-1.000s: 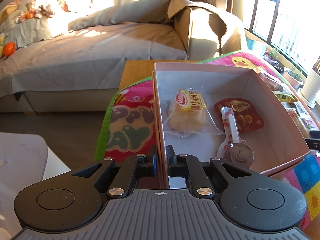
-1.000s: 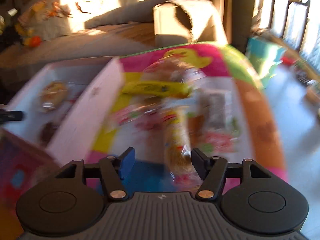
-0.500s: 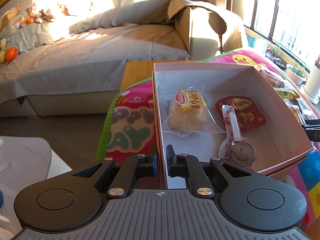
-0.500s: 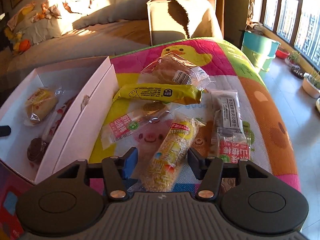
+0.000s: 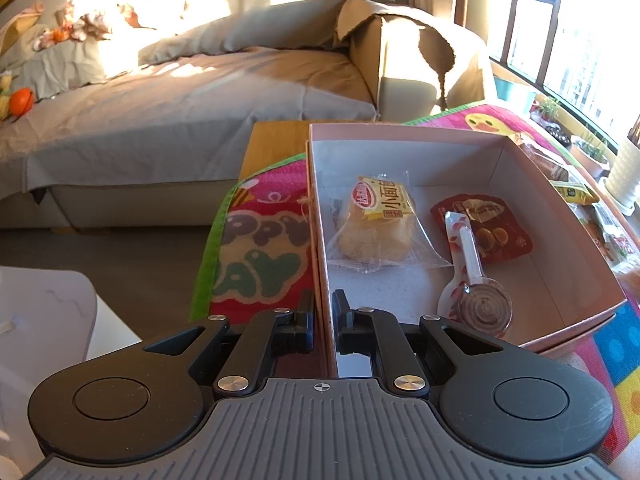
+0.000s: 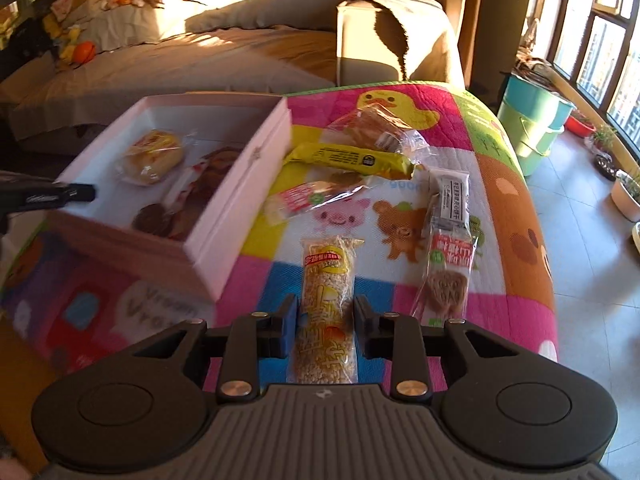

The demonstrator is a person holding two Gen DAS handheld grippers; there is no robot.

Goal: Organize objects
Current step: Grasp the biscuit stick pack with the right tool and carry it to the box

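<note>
A pink box [image 5: 520, 152] sits on the colourful mat. My left gripper [image 5: 322, 308] is shut on the box's near left wall. Inside lie a wrapped bun [image 5: 376, 220], a red snack packet [image 5: 492, 232] and a lollipop [image 5: 480, 304]. In the right wrist view the box [image 6: 256, 156] is at the left. My right gripper [image 6: 326, 312] is shut on a puffed rice bar [image 6: 326, 304] and holds it lifted above the mat. Several snacks lie beyond it: a yellow bar [image 6: 352, 158], a wrapped bread [image 6: 376, 126], a red-label stick [image 6: 312, 198] and a biscuit packet [image 6: 446, 276].
The play mat [image 6: 500, 200] covers a low table with a rounded right edge. A sofa [image 5: 180, 100] stands behind. A white table [image 5: 44, 312] is at the left. Green buckets [image 6: 532, 120] and plant pots [image 6: 628, 196] stand on the floor at the right.
My right gripper has closed on the puffed rice bar and raised it off the mat. My left gripper has stayed shut on the box wall.
</note>
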